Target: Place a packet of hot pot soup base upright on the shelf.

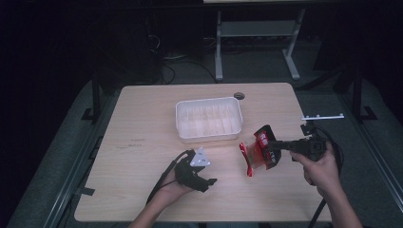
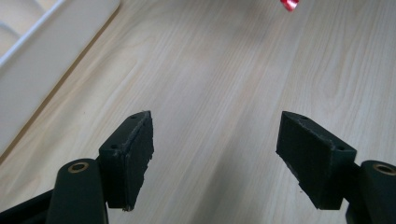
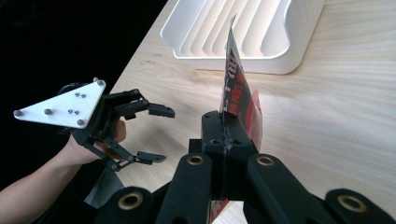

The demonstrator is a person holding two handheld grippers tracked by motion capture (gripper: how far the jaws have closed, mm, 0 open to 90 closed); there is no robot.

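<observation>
Right gripper (image 1: 274,146) held at the right side of the tabletop (image 1: 142,123), fingers (image 3: 212,128) pressed tight together on a red snack packet (image 1: 260,149). In the right gripper view the packet (image 3: 238,93) stands up on edge from between the closed fingers, thin side toward the camera, red with black and white print. In the high view the packet hangs off the tabletop, just in front of the near right corner of the white tray (image 1: 209,135), not touching it; a red strip of the packet droops down at its left. Person's right hand (image 1: 323,168) wraps the gripper body.

Left gripper (image 1: 209,180) lower centre of the tabletop, fingers (image 2: 135,149) spread wide apart, nothing between them, bare wood underneath. The left gripper view shows the white tray wall (image 2: 46,70) at the upper left and a bit of the red packet (image 2: 289,4) at the top edge. In the right gripper view the left gripper (image 3: 156,133) shows open and empty, well apart from the packet, with a grey three-cornered plate (image 3: 65,105) on top. Tray (image 3: 289,56) is ribbed inside.
</observation>
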